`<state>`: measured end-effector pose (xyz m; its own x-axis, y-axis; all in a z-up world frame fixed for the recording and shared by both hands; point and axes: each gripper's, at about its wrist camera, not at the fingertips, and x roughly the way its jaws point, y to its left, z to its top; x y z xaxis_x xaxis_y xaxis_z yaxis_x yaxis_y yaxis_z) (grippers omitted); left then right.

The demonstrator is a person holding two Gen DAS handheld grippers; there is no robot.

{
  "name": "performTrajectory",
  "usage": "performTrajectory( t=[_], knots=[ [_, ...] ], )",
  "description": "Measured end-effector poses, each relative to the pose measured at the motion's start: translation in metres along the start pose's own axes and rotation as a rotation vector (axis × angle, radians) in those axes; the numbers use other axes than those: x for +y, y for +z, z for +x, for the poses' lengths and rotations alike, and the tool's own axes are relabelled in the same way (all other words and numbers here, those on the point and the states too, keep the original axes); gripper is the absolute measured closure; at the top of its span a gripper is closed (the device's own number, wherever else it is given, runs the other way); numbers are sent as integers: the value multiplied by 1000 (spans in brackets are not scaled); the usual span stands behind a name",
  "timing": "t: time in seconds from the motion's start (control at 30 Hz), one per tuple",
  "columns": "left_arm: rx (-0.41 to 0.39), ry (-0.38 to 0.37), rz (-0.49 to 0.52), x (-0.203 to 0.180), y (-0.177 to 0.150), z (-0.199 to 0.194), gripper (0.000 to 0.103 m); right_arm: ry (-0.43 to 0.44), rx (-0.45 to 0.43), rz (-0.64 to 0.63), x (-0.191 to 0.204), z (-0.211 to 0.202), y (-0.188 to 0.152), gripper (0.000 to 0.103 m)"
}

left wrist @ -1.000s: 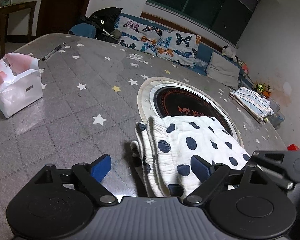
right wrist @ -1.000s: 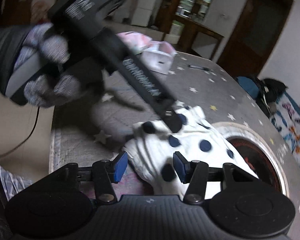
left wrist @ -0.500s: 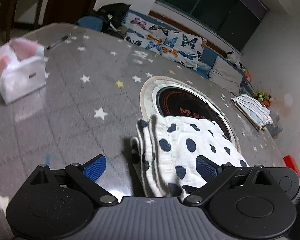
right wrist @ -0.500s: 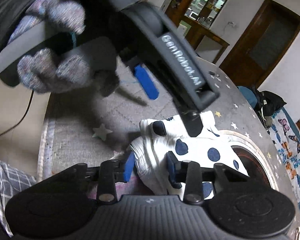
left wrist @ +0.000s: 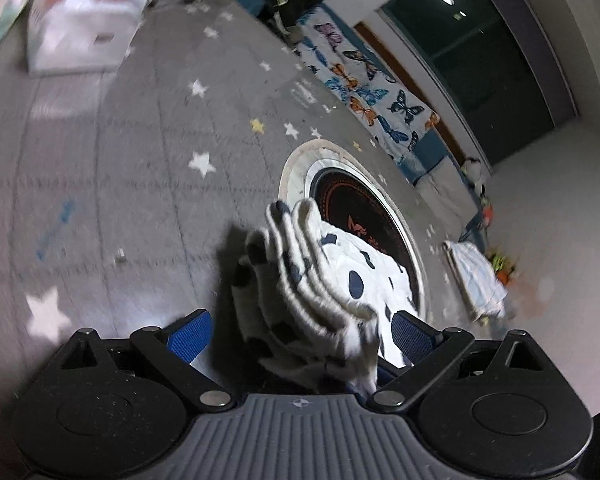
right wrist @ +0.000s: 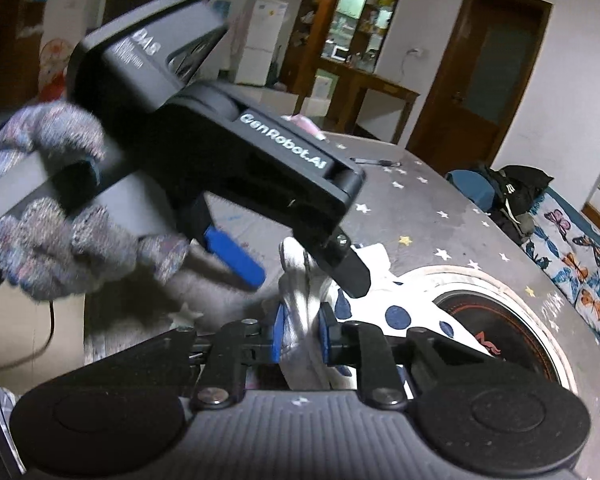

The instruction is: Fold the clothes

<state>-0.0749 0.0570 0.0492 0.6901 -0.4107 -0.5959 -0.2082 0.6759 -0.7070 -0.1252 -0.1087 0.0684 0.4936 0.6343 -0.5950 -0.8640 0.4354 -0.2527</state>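
A white cloth with dark blue dots (left wrist: 340, 276) lies folded in layers on the grey star-patterned table (left wrist: 120, 184), partly over a round inset. My left gripper (left wrist: 300, 338) stands open wide, with the cloth's layered edge between its blue pads but untouched. From the right wrist view the left gripper (right wrist: 308, 280) hangs over the cloth (right wrist: 396, 316), held by a gloved hand (right wrist: 60, 220). My right gripper (right wrist: 301, 332) is closing, and its pads pinch a bunched white fold of that cloth at the near edge.
A white paper bag (left wrist: 84, 36) stands at the table's far left. The round black hotplate (left wrist: 352, 216) sits mid-table. A folded striped cloth (left wrist: 476, 280) lies at the far right edge. Behind are a butterfly-print cushion (left wrist: 364, 92), a black bag (right wrist: 512, 188) and a pen (right wrist: 374, 162).
My right gripper's jaws have narrowed from half open onto the cloth's near fold. The left gripper has rolled, so its view tilts, and the cloth's layered edge now rises between its pads.
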Motion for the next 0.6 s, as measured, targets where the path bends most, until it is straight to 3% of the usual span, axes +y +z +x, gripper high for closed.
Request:
performTrajectory(
  t=[0.23, 0.43, 0.5, 0.6],
  knots=[
    [20, -54, -112, 3, -4, 10, 6, -4, -34, 41, -9, -6, 2, 88],
    [36, -91, -149, 7, -6, 23, 35, 8, -50, 65, -13, -10, -2, 88],
    [38, -96, -151, 10, -6, 24, 50, 19, -49, 71, -14, -10, -4, 88],
    [35, -95, -144, 12, -8, 25, 57, 33, -43, 72, -13, -8, -7, 88]
  ],
)
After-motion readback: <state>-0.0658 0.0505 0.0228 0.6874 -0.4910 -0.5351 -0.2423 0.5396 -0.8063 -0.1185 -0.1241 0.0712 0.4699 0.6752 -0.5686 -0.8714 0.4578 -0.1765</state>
